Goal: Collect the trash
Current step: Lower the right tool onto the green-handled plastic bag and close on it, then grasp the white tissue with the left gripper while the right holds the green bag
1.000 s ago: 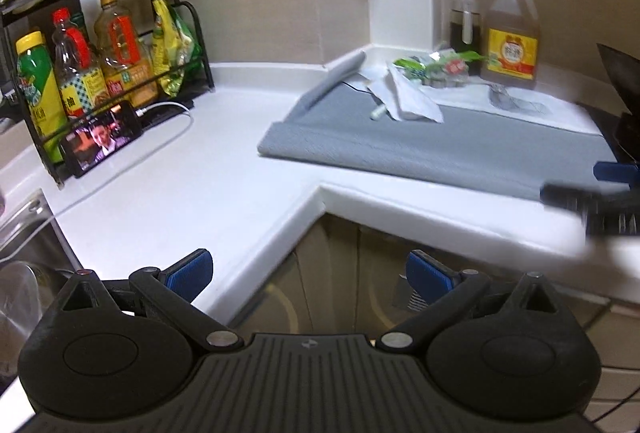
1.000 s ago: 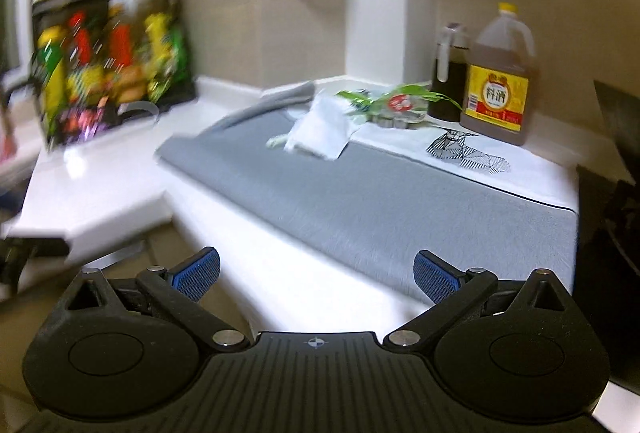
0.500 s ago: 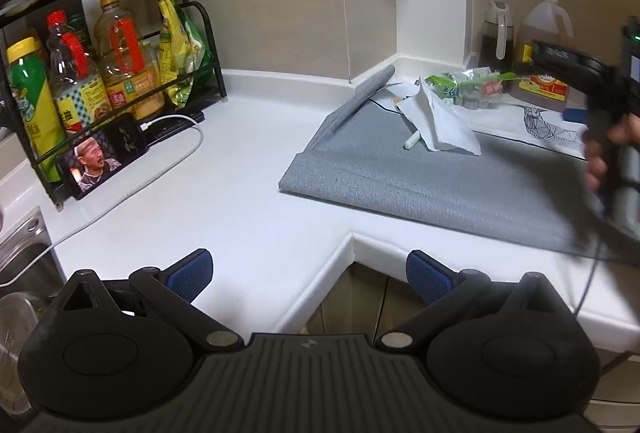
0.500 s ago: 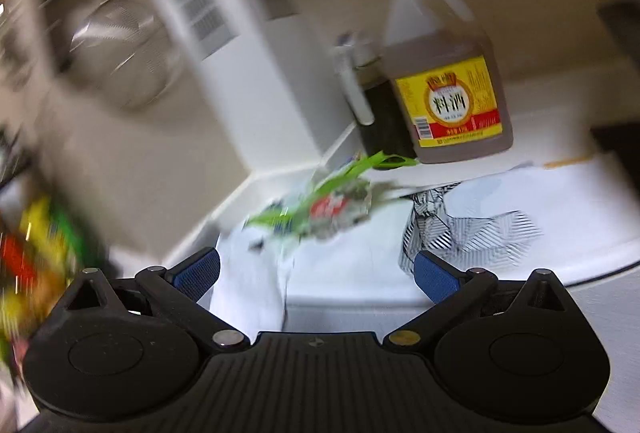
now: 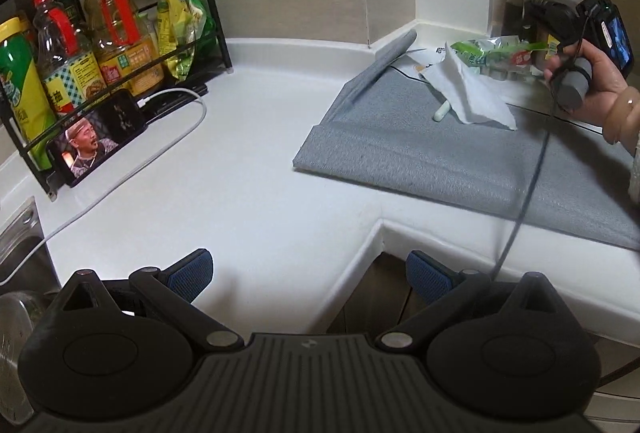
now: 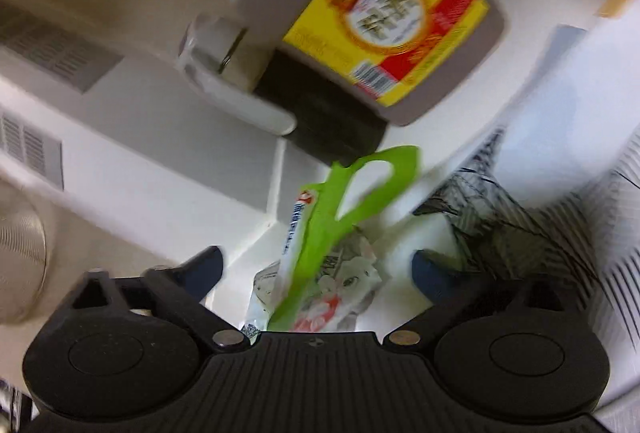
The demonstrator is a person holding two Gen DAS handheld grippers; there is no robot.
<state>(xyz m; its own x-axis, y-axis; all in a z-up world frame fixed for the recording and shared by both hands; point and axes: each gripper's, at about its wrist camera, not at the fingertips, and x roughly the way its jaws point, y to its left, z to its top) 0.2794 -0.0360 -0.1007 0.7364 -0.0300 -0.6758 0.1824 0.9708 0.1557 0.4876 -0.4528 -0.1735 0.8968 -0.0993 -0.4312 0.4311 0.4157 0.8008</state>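
A crinkled clear plastic bag with a green handle point(image 6: 340, 201) lies at the back of the counter. My right gripper point(image 6: 316, 269) is tilted over it, a finger on each side. Its jaws are closing but still stand clear of the bag. In the left wrist view the same bag point(image 5: 492, 53) lies behind a crumpled white tissue point(image 5: 472, 93) and a small white stick point(image 5: 442, 111) on a grey mat point(image 5: 420, 161). A person's hand point(image 5: 592, 85) holds the right gripper above the bag. My left gripper point(image 5: 308, 273) hangs open and empty over the counter's inner corner.
A black rack point(image 5: 216, 33) of sauce bottles stands at the back left, with a phone point(image 5: 96, 141) on a white cable point(image 5: 160, 153) leaning against it. A sink point(image 5: 20, 245) is at the left edge. A yellow-labelled jug point(image 6: 384, 13) and a dark bottle point(image 6: 320, 113) stand behind the bag.
My right gripper has swept across the counter to the green-handled bag, rolling so its view tilts, and its fingers now straddle the bag. My left gripper has drifted sideways along the counter.
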